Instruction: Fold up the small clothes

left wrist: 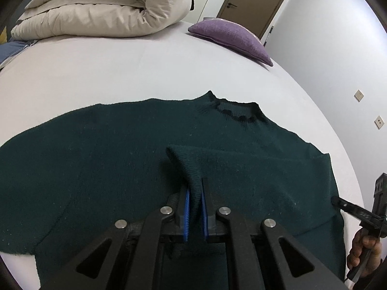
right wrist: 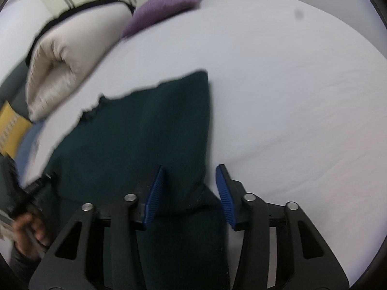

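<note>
Two tongs | left tongs [left wrist: 195,191] clamp sweater [left wrist: 96,164] cuff | right tongs [right wrist: 191,193] spread wide

A folded cream duvet [left wrist: 101,7] lies at the far end of the bed [left wrist: 121,72], with a purple cushion [left wrist: 232,37] beside it on the sheet. Beyond the cushion stands a brown door [left wrist: 256,0] (shut), and two wall sockets [left wrist: 378,122] sit on the white wall beside the bed.
</note>
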A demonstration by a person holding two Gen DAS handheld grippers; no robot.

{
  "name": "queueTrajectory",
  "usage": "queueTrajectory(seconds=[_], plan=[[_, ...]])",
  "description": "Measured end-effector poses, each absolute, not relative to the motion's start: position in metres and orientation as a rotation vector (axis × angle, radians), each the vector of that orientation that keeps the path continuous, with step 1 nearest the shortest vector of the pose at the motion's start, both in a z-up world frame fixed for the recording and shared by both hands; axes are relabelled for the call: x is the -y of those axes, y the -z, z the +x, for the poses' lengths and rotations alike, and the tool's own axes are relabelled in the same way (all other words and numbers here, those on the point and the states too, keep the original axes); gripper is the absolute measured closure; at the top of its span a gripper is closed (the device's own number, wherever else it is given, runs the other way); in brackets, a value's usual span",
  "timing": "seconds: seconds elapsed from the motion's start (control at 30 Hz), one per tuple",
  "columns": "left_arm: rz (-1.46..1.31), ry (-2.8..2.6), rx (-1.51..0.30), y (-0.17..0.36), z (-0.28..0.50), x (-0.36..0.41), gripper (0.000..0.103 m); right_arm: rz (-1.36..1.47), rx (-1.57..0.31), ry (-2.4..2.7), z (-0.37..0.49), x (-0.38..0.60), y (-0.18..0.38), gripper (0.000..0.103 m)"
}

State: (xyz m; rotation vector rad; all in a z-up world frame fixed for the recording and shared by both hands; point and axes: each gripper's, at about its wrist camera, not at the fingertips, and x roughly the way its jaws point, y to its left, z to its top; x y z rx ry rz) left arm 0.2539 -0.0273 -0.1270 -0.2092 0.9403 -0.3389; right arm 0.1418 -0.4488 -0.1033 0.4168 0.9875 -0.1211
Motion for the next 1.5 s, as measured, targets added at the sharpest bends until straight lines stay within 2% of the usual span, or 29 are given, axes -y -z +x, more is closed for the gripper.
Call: queueTrajectory(seconds=[0.07,0.13,0.27,0.4,0.5,0.57,0.6,0.7,0.8,0.87,0.97,1.1,1.23,1.3,1.37,1.4,1.5], plan=[[-0.203,0.331,-0.929,0.127,0.251,0.027,0.094,0.313,-1.01,0.152,0.145,0.437,0.106,0.088],[-0.213,0.322,-0.923,0.128,0.249,0.024,0.094,0.281,-1.016,0.163,0.143,0.432,0.104,0.091],[-0.222,0.314,-0.928,0.135,0.255,0.023,0.094,0.406,-0.982,0.148,0.132,0.446,0.121,0.092],[-0.253,0.332,-0.92,0.138,0.256,0.017,0.092,0.412,-0.968,0.111,0.129,0.446,0.111,0.09],[-0.301,0.347,-0.914,0.146,0.257,0.012,0.089,0.461,-0.914,0.081,0.127,0.453,0.089,0.084],[-0.318,0.349,-0.913,0.146,0.257,0.01,0.089,0.481,-0.867,0.094,0.135,0.461,0.075,0.056],[-0.317,0.349,-0.909,0.146,0.257,0.011,0.089,0.479,-0.861,0.111,0.144,0.463,0.072,0.05],[-0.322,0.351,-0.897,0.146,0.255,0.01,0.089,0.457,-0.914,0.113,0.182,0.465,0.081,0.05],[-0.332,0.358,-0.894,0.145,0.255,0.008,0.089,0.464,-0.966,0.153,0.214,0.469,0.102,0.057],[-0.333,0.358,-0.895,0.144,0.255,0.008,0.09,0.4,-0.964,0.196,0.224,0.469,0.101,0.092],[-0.29,0.338,-0.871,0.138,0.251,0.013,0.092,0.386,-0.974,0.204,0.229,0.471,0.096,0.096],[-0.251,0.3,-0.84,0.137,0.247,0.018,0.092,0.31,-0.962,0.222,0.229,0.463,0.093,0.097],[-0.276,0.29,-0.839,0.138,0.252,0.012,0.092,0.392,-0.91,0.232,0.22,0.478,0.104,0.098],[-0.255,0.284,-0.826,0.137,0.25,0.014,0.092,0.361,-0.878,0.248,0.214,0.47,0.089,0.097],[-0.252,0.28,-0.845,0.143,0.253,0.015,0.091,0.305,-0.87,0.254,0.213,0.467,0.087,0.097],[-0.261,0.281,-0.848,0.145,0.254,0.014,0.089,0.323,-0.912,0.253,0.217,0.471,0.098,0.097],[-0.329,0.315,-0.871,0.15,0.26,0.005,0.088,0.395,-0.886,0.221,0.216,0.483,0.101,0.097]])
